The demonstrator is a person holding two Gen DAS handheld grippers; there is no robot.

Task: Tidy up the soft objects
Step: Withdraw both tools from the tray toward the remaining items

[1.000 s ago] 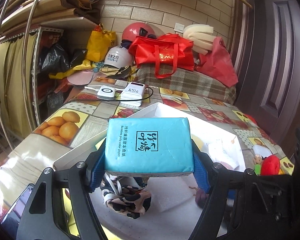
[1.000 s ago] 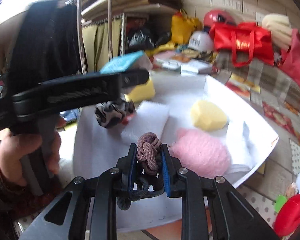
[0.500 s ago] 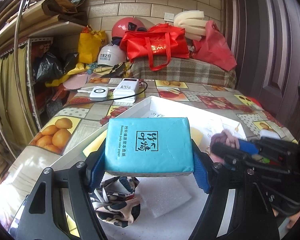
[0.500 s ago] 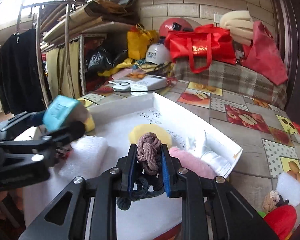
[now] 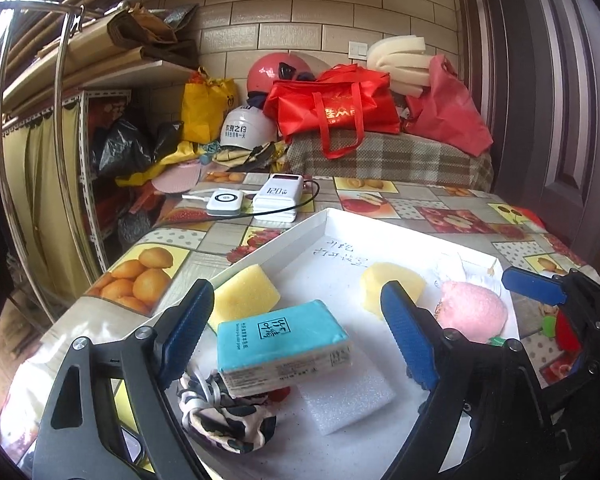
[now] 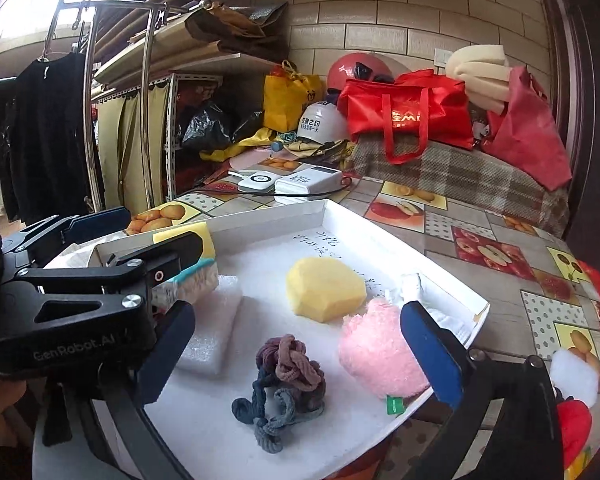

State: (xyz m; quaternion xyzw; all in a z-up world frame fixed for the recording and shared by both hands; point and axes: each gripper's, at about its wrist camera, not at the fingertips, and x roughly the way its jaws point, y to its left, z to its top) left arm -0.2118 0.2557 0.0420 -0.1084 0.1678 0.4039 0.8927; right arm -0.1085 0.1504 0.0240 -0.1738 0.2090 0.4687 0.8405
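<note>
A white tray (image 5: 324,216) holds soft things. A teal tissue pack (image 5: 280,344) lies in it, resting on a patterned cloth (image 5: 224,416) and a white foam pad (image 5: 348,396). My left gripper (image 5: 296,336) is open around the pack, empty. A knotted rope bundle (image 6: 288,380) lies in the tray (image 6: 440,280), between the open jaws of my right gripper (image 6: 300,356). A yellow sponge (image 5: 244,296), a yellow foam lump (image 6: 324,288) and a pink fluffy ball (image 6: 376,352) also lie in the tray.
Two white power banks (image 5: 276,196) with cables lie behind the tray on the fruit-print tablecloth (image 5: 148,272). Red bags (image 5: 332,108), helmets and a plaid cushion stand at the back. A red toy (image 6: 572,428) and a white fluff lie right of the tray.
Both grippers have opened. The tissue pack dropped from my left gripper onto the cloth and foam pad. The rope bundle dropped from my right gripper into the tray.
</note>
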